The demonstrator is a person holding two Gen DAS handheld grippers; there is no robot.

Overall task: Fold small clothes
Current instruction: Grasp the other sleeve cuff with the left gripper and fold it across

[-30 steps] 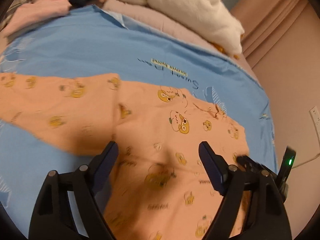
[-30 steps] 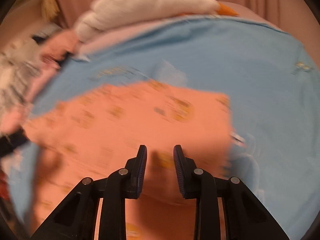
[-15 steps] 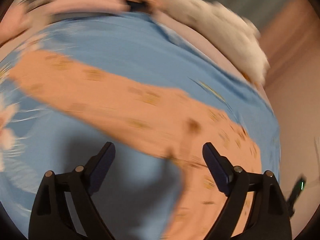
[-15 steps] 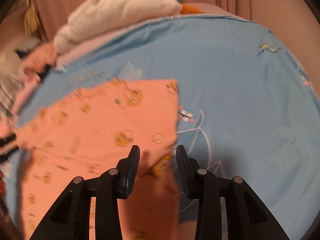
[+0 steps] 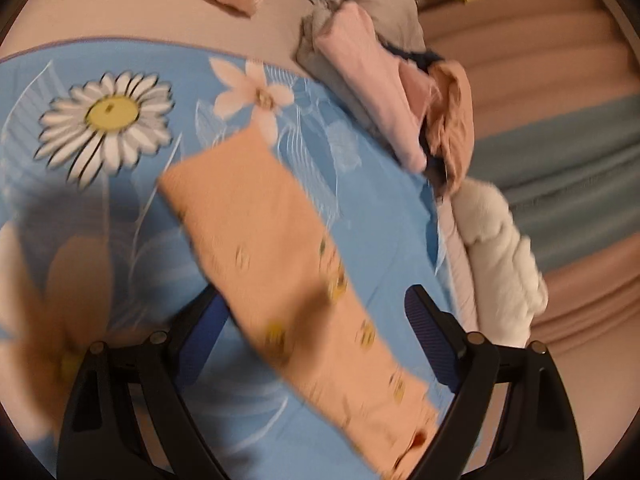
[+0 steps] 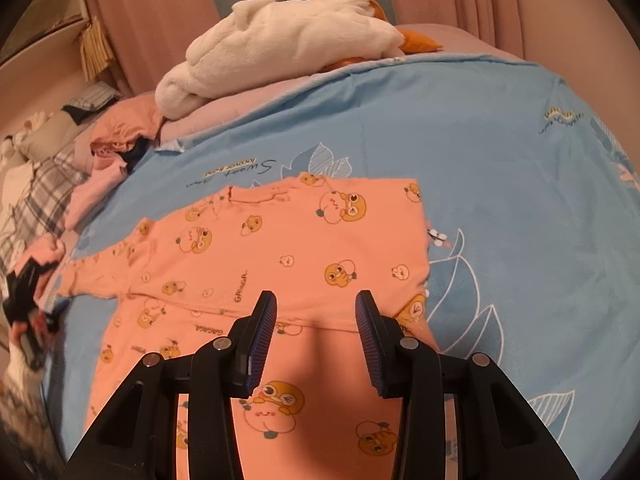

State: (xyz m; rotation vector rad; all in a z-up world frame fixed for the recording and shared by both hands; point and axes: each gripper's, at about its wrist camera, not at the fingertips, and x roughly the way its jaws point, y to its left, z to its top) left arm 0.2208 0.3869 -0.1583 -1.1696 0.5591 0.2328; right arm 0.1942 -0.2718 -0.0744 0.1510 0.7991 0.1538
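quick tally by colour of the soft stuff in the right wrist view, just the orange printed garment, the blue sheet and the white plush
Orange: 1, the orange cartoon-print garment, lying flat.
Blue: 1, the blue printed bed sheet under it.
White: 1, the white fluffy plush toy at the far edge.
Total: 3.

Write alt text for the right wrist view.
An orange cartoon-print top lies flat on a blue printed sheet, with the right gripper open above its lower part, nothing between the fingers. A white plush toy and piled clothes sit behind.
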